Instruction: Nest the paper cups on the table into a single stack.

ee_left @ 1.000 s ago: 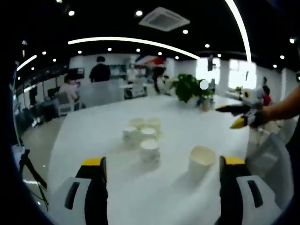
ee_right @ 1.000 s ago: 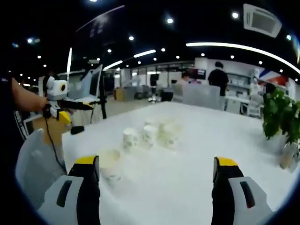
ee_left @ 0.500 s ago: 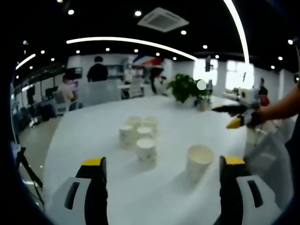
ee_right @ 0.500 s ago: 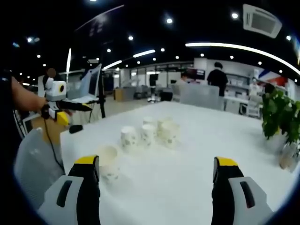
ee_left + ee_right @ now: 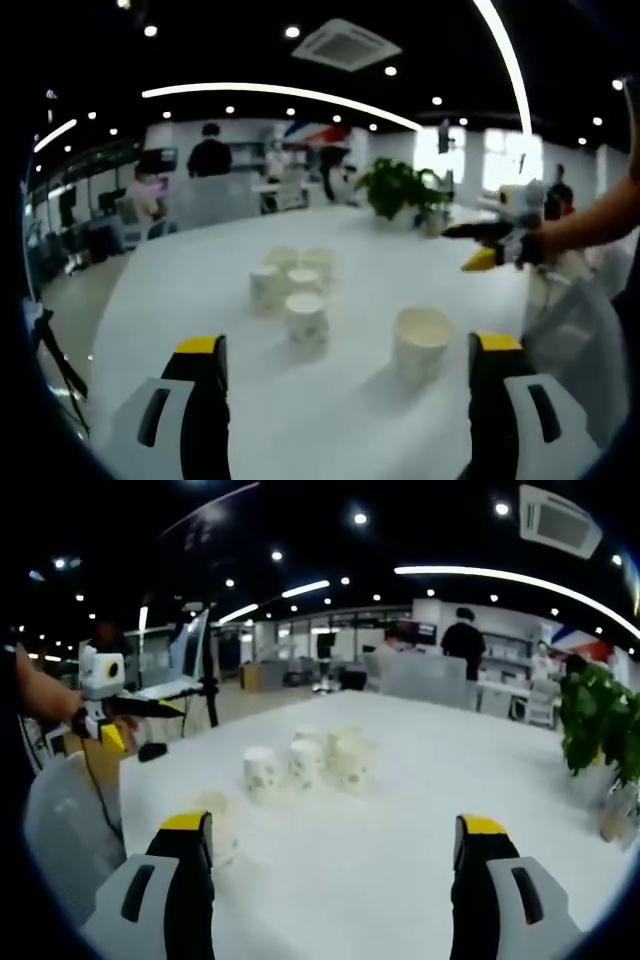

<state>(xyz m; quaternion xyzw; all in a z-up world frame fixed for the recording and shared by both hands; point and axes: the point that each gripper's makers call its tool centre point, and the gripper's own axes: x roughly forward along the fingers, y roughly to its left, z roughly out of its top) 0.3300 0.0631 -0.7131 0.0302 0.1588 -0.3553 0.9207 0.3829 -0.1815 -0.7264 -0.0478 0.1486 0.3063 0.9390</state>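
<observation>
Several white paper cups stand upright in a cluster mid-table, one printed cup nearest me. A wider lone cup stands apart to the right. My left gripper hovers open above the near table, short of all cups. In the right gripper view the cluster sits ahead and left, and the lone cup stands just beside the left jaw. My right gripper is open and holds nothing. Each gripper appears in the other's view, held by a person: right gripper, left gripper.
The white table is large and rounded. A potted plant stands at its far side, also the plant at the right. A white chair is at the table's edge. People sit and stand in the office behind.
Both views have shifted a little as the hands moved. The cups stand where they were; in the right gripper view the lone cup now lies closer to the left jaw.
</observation>
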